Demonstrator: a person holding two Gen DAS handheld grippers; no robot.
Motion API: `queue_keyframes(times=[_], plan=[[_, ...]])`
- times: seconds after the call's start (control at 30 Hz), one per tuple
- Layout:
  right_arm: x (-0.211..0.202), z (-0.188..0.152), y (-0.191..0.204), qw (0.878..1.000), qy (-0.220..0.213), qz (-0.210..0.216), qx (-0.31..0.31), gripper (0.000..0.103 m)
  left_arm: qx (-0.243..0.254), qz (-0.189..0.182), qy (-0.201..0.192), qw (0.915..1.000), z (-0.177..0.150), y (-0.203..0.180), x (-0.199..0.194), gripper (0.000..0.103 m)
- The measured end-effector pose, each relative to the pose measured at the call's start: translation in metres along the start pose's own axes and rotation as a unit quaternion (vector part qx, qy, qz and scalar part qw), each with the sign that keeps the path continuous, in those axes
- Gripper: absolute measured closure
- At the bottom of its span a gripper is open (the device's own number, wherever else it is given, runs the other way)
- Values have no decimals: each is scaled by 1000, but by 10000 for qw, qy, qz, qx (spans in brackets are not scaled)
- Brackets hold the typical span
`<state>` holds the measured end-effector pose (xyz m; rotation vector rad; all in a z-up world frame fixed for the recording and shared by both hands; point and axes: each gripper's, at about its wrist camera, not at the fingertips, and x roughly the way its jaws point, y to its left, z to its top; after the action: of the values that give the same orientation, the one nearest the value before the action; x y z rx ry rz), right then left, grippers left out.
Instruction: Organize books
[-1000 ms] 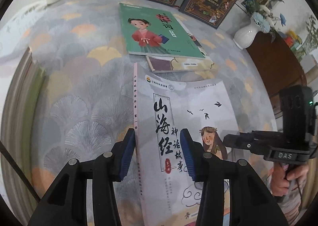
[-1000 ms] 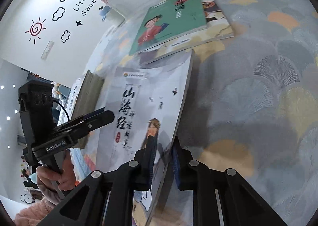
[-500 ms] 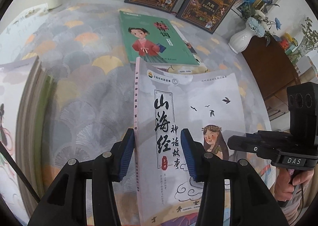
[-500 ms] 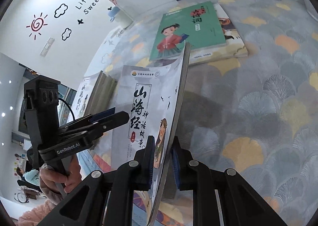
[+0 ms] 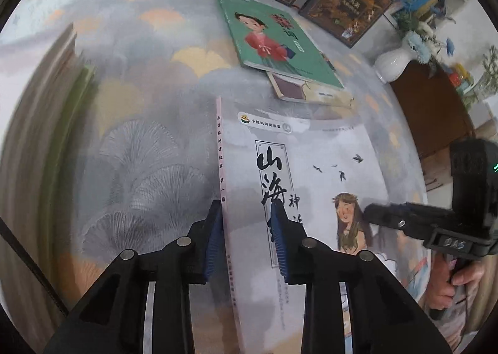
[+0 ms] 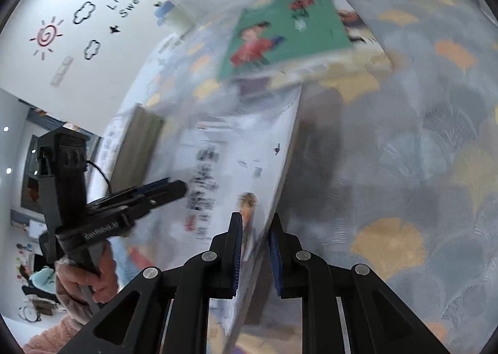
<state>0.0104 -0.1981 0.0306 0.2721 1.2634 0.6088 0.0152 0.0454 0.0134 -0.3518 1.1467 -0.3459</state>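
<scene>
Between both grippers, a thin pale-grey illustrated paperback book [image 5: 311, 173] hangs: left gripper [image 5: 246, 238] clamped at its spine, right gripper [image 6: 255, 248] apparently pinching its fore-edge. Light, floppy; best held by both edges.

We have two fisheye wrist views, both angled steeply down at the carpet [image 5: 149, 148], close up. The left view looks along the left gripper [image 5: 246, 238] over the white book [image 5: 317, 142] toward the far wall, with the right gripper [image 5: 376, 214] entering at its right edge. The right view, partly blurred, looks along the right gripper [image 6: 255, 248] and shows the left gripper [image 6: 174, 189] on its left. Both share the white book [image 6: 236, 148], the green book [image 5: 274, 39] [image 6: 286, 30] and the carpet [image 6: 420, 123].
</scene>
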Motion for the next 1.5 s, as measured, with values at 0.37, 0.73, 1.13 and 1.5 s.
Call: queue_keyframes(times=[0.37,0.73,1.13,1.5], plan=[[20,-14,-58,9841,-91,1767,171,84,-215,-461,-505,9974,-7,18,-1,85],[12,1,-2,9982,372,327,339,84,-18,87,-130,9999,7,-8,-16,78],[-9,12,39,9985,364,336,238,84,62,-62,-301,9995,25,-15,-50,75],[-22,18,77,9991,106,383,-114,86,114,-26,-596,9982,38,-11,-88,75]])
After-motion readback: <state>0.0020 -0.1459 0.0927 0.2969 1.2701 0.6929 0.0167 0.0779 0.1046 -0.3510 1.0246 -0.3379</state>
